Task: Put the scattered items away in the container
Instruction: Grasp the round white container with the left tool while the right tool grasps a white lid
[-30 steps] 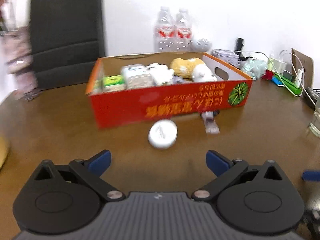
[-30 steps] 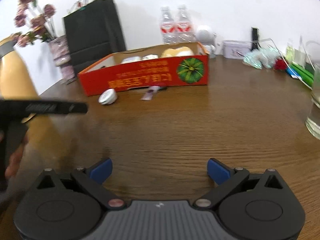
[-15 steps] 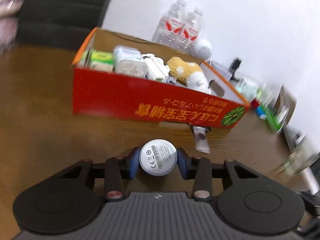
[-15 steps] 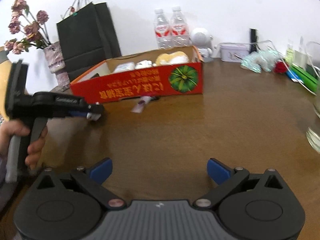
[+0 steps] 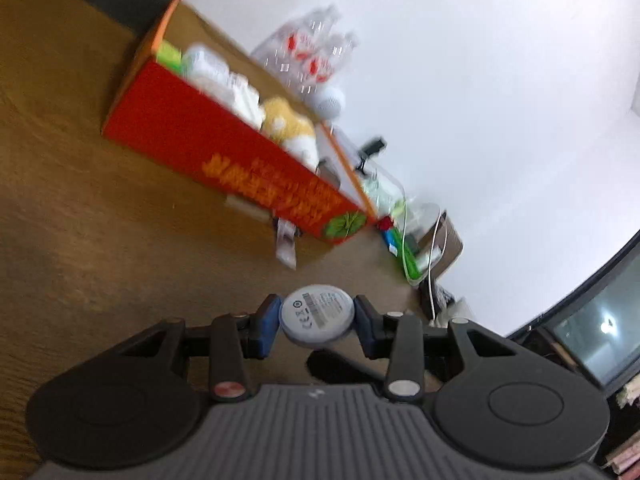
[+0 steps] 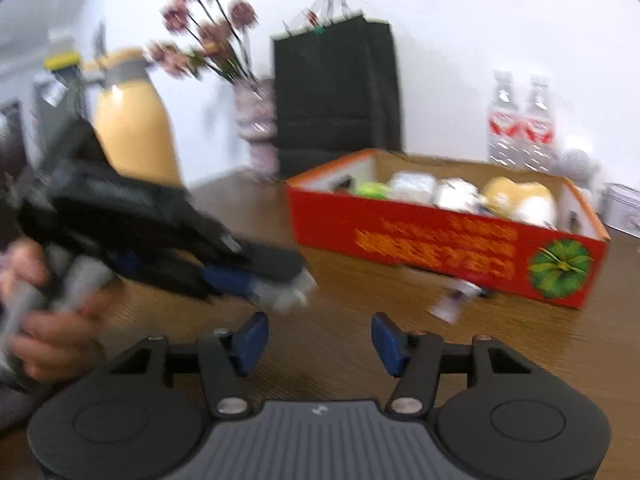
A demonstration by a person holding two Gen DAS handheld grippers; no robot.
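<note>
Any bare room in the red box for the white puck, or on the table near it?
The red box looks packed along its front: green packet, white items, plush toy. Its back strip seems free. Bare table lies between the box and right gripper; only a sachet sits by the front wall. The left gripper holds the white puck.

Plain white wall (image 6: 460,8) behind, evenly lit. Brown wood-grain worktop (image 6: 344,344) fills the foreground. Against the wall: black paper bag (image 6: 336,88), vase of pink flowers (image 6: 256,120), two water bottles (image 6: 520,120), yellow flask (image 6: 134,128). In the left wrist view, a dark-framed pane (image 5: 600,320) at right, probably a window or screen with a lamp reflection; too blurred to tell.
</note>
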